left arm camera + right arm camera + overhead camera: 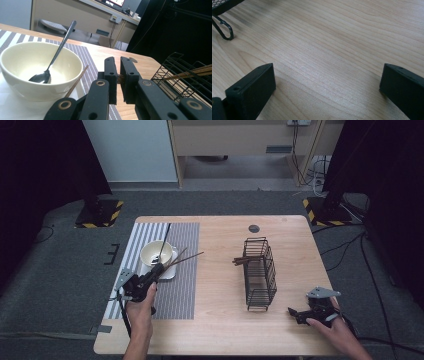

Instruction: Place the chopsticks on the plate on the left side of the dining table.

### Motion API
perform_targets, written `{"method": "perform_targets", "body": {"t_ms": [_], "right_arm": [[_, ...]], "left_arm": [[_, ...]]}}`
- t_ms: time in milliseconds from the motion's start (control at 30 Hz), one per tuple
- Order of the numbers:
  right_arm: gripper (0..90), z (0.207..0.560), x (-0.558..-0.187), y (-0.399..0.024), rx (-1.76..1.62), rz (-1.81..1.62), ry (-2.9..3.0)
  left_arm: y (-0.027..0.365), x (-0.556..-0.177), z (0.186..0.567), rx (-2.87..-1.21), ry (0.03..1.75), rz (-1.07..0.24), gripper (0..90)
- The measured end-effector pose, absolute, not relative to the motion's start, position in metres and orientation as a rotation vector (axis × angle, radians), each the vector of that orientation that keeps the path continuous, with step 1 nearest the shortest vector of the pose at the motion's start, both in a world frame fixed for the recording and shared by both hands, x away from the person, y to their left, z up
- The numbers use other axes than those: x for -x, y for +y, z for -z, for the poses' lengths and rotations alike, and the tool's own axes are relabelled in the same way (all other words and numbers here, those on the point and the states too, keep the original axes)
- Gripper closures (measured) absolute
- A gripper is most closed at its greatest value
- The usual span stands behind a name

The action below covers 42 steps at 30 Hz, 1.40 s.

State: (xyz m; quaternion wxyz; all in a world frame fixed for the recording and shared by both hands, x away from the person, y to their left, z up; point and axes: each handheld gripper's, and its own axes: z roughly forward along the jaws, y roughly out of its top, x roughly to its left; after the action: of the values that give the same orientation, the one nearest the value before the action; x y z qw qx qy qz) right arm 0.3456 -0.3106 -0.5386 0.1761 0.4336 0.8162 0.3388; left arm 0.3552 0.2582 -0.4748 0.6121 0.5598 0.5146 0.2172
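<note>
A cream bowl (156,253) with a metal spoon (164,242) in it stands on a white square plate (170,272) on a striped placemat (182,290). My left gripper (159,270) sits just right of the bowl (37,70), shut on the end of a brown chopstick (190,256) that points right; a brown tip shows between the jaws (121,79). A second chopstick (76,82) leans by the bowl. My right gripper (294,314) rests open over bare wood (327,82), right of the black wire basket (260,272).
Several chopsticks (244,261) stick out of the basket's left side (197,71). One basket foot (224,31) shows at the top left of the right gripper view. A dark round hole (254,228) sits near the table's far edge.
</note>
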Motion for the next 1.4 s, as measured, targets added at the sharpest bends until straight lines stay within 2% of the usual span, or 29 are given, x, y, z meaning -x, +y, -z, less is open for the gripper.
{"method": "perform_targets", "body": {"t_ms": [867,1233,1400], "right_arm": [[0.2,0.539,-0.345,-0.311,-1.230,-0.960,2.312],[0.2,0.539,-0.345,-0.311,-1.229,-0.960,2.312],[0.2,0.539,-0.345,-0.311,-1.230,-0.960,2.312]], "left_arm": [[0.290,-0.349,0.480,-1.235,1.247,-0.535,83.8],[0.292,-0.343,0.484,-1.281,1.260,-0.557,83.8],[0.292,-0.337,0.487,-1.353,1.258,-0.544,83.8]]}}
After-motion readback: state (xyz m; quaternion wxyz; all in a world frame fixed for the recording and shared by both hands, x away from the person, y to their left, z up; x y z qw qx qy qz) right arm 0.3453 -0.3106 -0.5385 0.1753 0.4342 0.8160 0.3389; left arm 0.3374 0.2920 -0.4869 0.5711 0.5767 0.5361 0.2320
